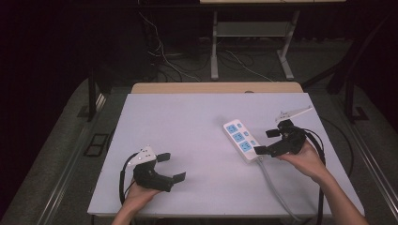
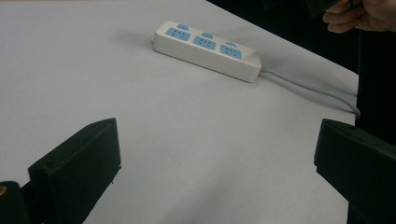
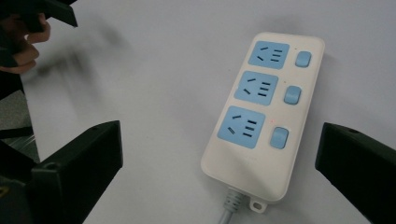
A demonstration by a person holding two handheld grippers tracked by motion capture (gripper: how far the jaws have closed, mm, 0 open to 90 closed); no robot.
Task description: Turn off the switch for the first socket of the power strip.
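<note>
a white power strip [image 1: 242, 140] with three blue sockets and three blue switches lies flat on the pale tabletop [image 1: 187, 122], right of the middle, its long side running diagonally away from the person. a grey cord [image 1: 277, 190] leaves its near end and runs toward the near edge of the tabletop. the right tool [image 1: 267, 142] is held in the person's right hand [image 1: 307, 161] just beside the strip's near end, its jaws spread wide with nothing between them; in the high view the lower jaw tip sits close against the strip's near right corner, though contact cannot be told. in the right gripper view the strip [image 3: 264, 112] lies between and beyond the two black jaws, nearer the right one, with the cord's start [image 3: 229, 210] at the bottom. the left tool [image 1: 171, 167] is held in the left hand [image 1: 138, 194] at the near left part of the tabletop, well apart from the strip, jaws also spread wide and empty, pointing toward the right. the left gripper view looks across bare tabletop to the strip [image 2: 208, 50] farther off, its cord [image 2: 313, 88] trailing to the tabletop's edge, and the other hand [image 2: 362, 14] at the top right corner. a grey plate [image 1: 293, 112] tops the right tool.
</note>
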